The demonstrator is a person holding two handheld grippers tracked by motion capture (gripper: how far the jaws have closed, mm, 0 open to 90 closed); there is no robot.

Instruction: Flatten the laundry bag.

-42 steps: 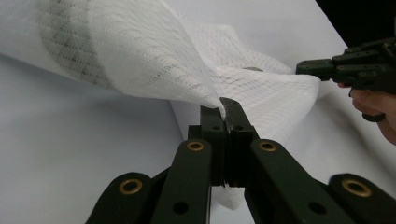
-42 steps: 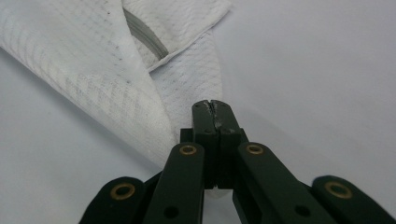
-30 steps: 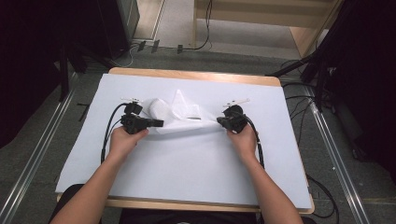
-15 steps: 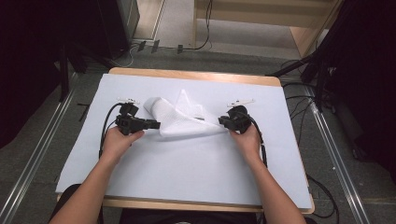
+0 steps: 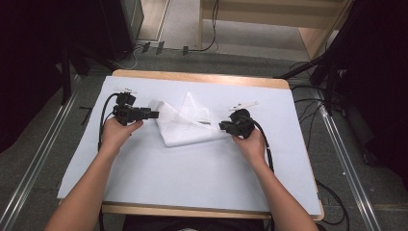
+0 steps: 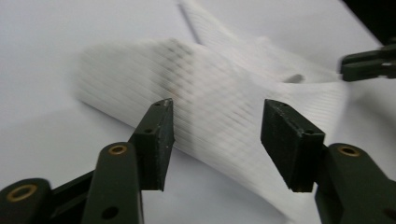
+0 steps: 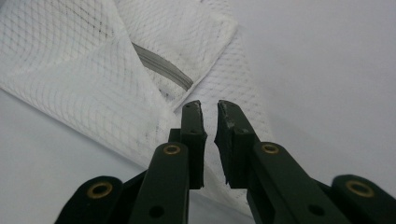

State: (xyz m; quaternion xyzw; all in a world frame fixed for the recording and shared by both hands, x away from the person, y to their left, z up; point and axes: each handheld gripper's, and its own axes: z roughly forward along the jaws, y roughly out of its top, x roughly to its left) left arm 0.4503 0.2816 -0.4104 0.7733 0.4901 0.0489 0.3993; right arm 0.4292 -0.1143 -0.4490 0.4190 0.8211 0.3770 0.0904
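Note:
A white mesh cloth with a grey strip lies crumpled and partly folded in the middle of the table. My left gripper is just off its left end. Its jaws have just been opening and now stand wide apart, with nothing between them and the cloth lying beyond the tips. My right gripper sits at the cloth's right corner and also appears far off in the left gripper view. Its jaws have parted a little, leaving a narrow gap over the mesh.
A white cover spreads over the wooden table. A small white strip lies behind the right gripper. Cables run across the floor at the right, and dark stands flank the table on both sides.
The left gripper has let go of the cloth, opened wide and drawn back to the left. The cloth, earlier stretched between the grippers, now lies slack. The right jaws have parted slightly.

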